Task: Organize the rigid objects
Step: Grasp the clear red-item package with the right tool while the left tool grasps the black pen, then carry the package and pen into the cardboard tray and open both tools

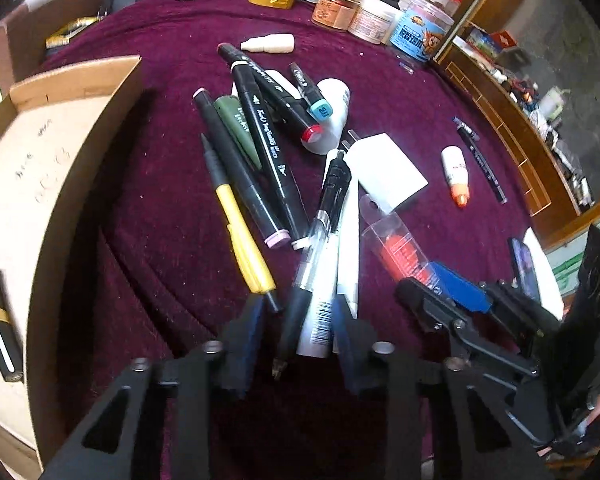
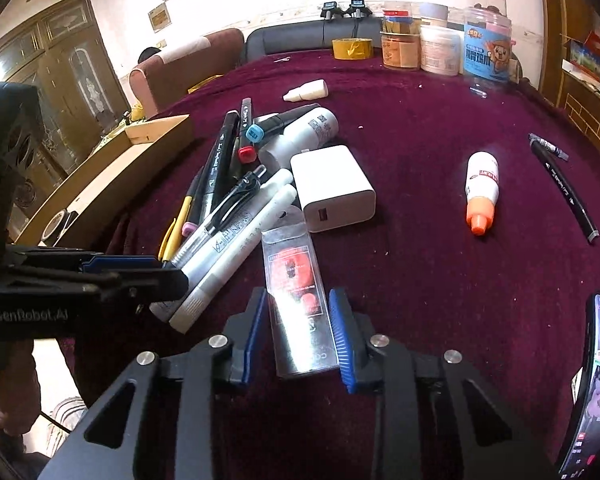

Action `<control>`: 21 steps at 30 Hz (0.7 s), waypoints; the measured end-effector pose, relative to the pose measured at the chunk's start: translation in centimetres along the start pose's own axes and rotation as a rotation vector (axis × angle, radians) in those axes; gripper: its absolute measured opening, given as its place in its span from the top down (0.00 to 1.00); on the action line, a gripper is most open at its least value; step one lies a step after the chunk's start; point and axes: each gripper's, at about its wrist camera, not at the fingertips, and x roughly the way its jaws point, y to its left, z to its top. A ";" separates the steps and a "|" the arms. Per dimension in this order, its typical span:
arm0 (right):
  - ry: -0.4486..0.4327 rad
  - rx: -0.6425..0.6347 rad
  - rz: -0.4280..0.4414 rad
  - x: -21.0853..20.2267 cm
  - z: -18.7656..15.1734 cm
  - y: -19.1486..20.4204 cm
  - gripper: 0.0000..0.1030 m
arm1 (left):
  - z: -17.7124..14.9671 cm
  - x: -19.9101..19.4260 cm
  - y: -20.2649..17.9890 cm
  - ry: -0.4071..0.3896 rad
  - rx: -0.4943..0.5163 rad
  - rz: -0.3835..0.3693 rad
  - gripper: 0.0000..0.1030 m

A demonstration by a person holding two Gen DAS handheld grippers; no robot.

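Note:
A heap of pens and markers (image 1: 260, 152) lies on the maroon cloth (image 1: 172, 40). My left gripper (image 1: 300, 316) is shut around a clear-and-black pen (image 1: 320, 236) and a white marker (image 1: 320, 312) lying side by side between its blue pads. My right gripper (image 2: 300, 328) is shut on a clear plastic package with a red insert (image 2: 296, 292); the pads sit against its long sides. The package (image 1: 400, 248) lies just right of the white markers (image 2: 236, 240). A white charger block (image 2: 332, 188) sits behind it.
An open cardboard box (image 1: 80, 80) stands at the left with a black item (image 1: 0, 328) inside. A white bottle with an orange cap (image 2: 482, 188), a black marker (image 2: 564, 188), a phone (image 2: 592, 380), a yellow tape roll (image 2: 352, 48) and jars (image 2: 440, 52) lie around.

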 end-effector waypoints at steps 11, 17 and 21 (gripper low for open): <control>-0.008 -0.007 -0.014 0.2 0.0 0.2 0.70 | -1.4 -1.0 0.8 0.010 -0.039 -0.072 0.90; -0.017 0.007 -0.012 -0.1 -0.1 0.0 0.71 | -1.4 -1.6 0.8 0.024 -0.061 -0.129 0.91; -0.029 0.016 -0.025 -0.2 -0.1 -0.1 0.72 | -1.5 -2.3 1.2 0.010 -0.082 -0.165 0.91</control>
